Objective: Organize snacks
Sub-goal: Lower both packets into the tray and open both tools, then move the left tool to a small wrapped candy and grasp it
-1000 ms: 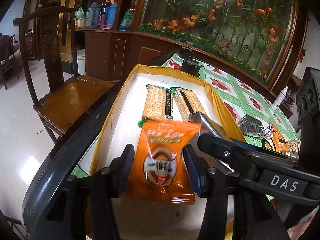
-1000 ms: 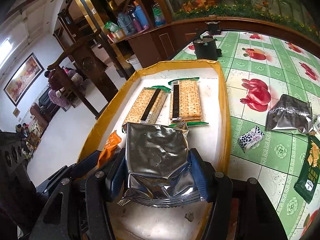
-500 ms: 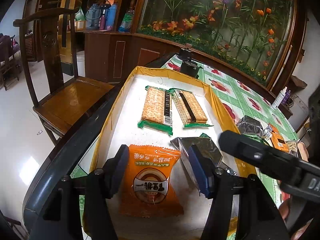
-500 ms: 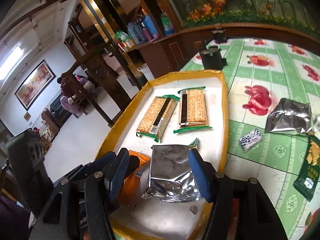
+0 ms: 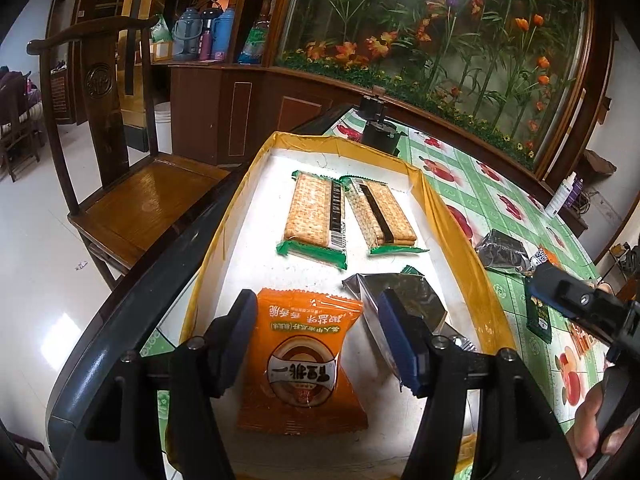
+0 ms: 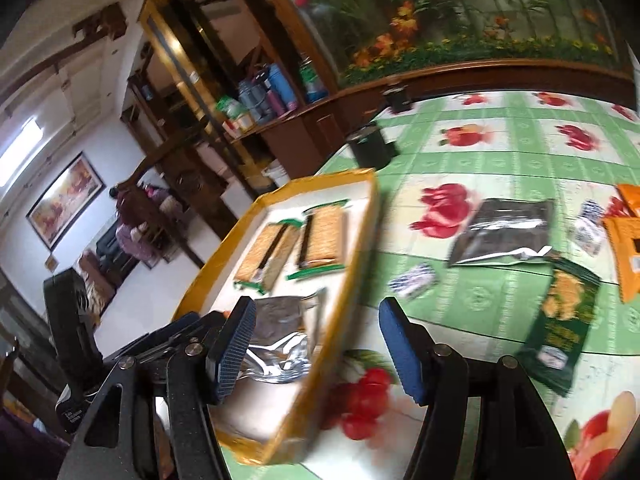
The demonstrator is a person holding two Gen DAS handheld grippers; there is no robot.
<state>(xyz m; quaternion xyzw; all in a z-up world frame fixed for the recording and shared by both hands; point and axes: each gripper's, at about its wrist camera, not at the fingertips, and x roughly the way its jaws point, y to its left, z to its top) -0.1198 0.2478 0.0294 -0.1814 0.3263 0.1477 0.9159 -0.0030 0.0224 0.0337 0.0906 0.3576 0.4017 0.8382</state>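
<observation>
Left jaws: my left gripper point(image 5: 316, 336) has just been opening and stands apart, with the orange snack packet point(image 5: 302, 360) lying flat between the pads, not pressed.
Right jaws: my right gripper point(image 6: 316, 344) has just been opening a little and stands wide, nothing between the pads; below it lie the tray's rim and the tablecloth.
Tray: the yellow-rimmed tray point(image 5: 448, 220) with a white floor holds the orange packet, a silver foil pouch point(image 5: 404, 288) just beside it, and two cracker packs point(image 5: 316, 212) side by side farther back.
Foil pouch, right view: it lies point(image 6: 280, 332) inside the tray, partly behind my left finger pad.
Loose snacks: on the green fruit-print tablecloth point(image 6: 500, 152) lie a second silver pouch point(image 6: 504, 232), a dark green packet point(image 6: 560, 316), a small blue-and-white sweet point(image 6: 414, 280) and orange packets point(image 6: 626, 248) at the edge.
In the way: the tray's near wall stands between my right gripper and the tray floor.
Around: a wooden chair point(image 5: 132, 184) beside the table, a black canister point(image 6: 370, 148) beyond the tray.
</observation>
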